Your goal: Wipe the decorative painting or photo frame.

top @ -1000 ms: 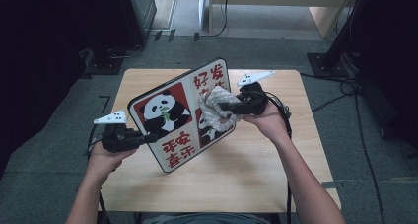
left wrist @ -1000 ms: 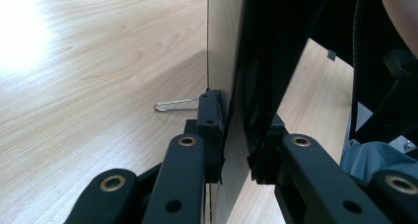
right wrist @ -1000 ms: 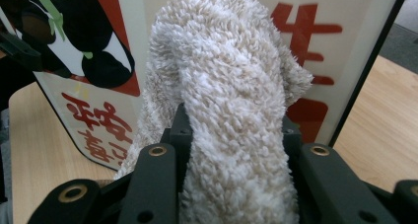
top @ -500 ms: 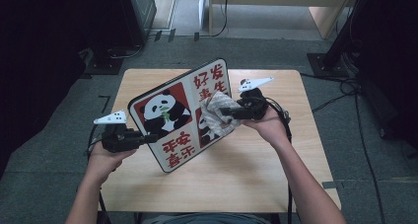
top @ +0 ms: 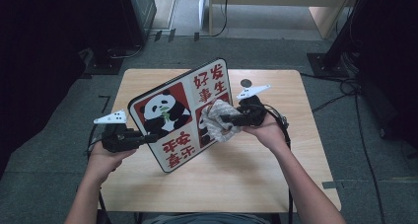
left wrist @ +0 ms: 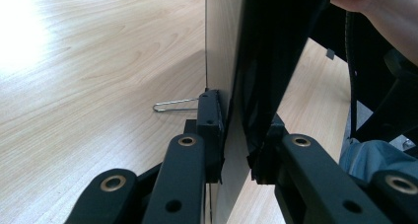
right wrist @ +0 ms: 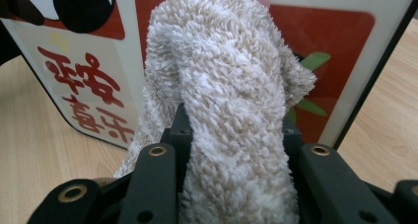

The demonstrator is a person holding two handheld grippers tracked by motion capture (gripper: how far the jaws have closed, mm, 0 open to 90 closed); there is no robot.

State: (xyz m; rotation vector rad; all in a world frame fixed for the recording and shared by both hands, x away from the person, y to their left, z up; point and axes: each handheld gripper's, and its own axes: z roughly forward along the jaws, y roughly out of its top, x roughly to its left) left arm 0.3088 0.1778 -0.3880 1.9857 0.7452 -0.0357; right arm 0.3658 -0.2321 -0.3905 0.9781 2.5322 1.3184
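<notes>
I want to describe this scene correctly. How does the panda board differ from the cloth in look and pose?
The panda board is flat, stiff and printed in red, white and black; the cloth is fluffy, plain beige and bunched. The board stands tilted with its lower edge on the table; the cloth is pressed against the board's face. Each is clamped in a gripper's jaws.

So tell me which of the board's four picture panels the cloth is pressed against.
The cloth covers the board's lower-right red panel, beneath the black characters; the big panda panel stays uncovered.

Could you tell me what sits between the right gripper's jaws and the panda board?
A fluffy beige cloth, clamped in the right gripper, lies against the panda board, as the right gripper view shows.
</notes>
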